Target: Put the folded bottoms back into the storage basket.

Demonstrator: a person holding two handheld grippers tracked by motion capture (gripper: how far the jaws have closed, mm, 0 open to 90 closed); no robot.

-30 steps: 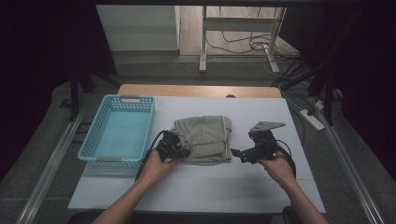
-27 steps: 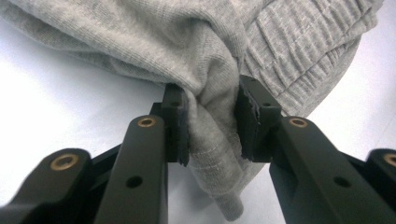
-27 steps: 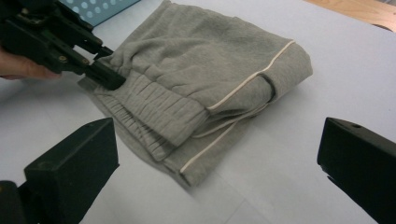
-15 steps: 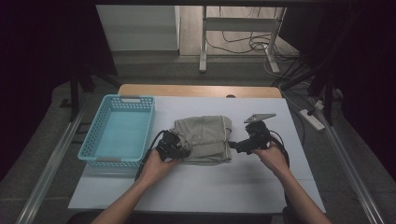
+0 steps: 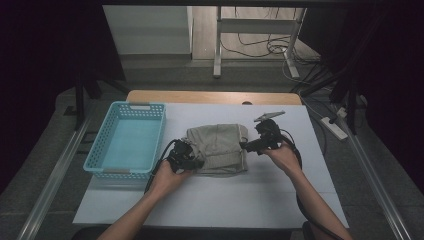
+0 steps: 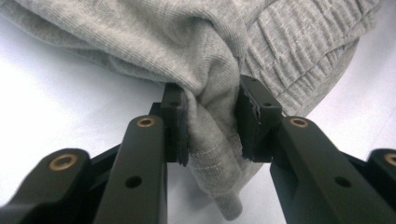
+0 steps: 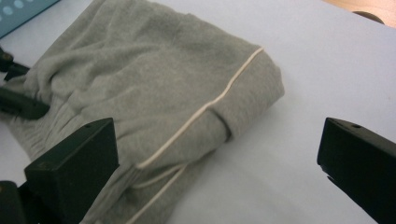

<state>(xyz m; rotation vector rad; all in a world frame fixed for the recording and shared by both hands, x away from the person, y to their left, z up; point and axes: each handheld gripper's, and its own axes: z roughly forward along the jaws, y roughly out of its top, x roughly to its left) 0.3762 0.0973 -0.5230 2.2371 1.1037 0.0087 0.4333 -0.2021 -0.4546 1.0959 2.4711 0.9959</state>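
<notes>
A folded grey garment (image 5: 219, 148) lies in the middle of the white bench (image 5: 215, 200), just right of a light blue basket (image 5: 127, 141). The left tongs (image 6: 211, 119) are clamped on a bunched fold at its near left corner. The right tongs (image 5: 250, 146) stand wide open at its right edge, gripping nothing.

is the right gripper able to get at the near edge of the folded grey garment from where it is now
Probably yes. The right gripper is open beside the folded grey garment, with bare white table between them. The left gripper pinches the opposite side, well clear.
</notes>
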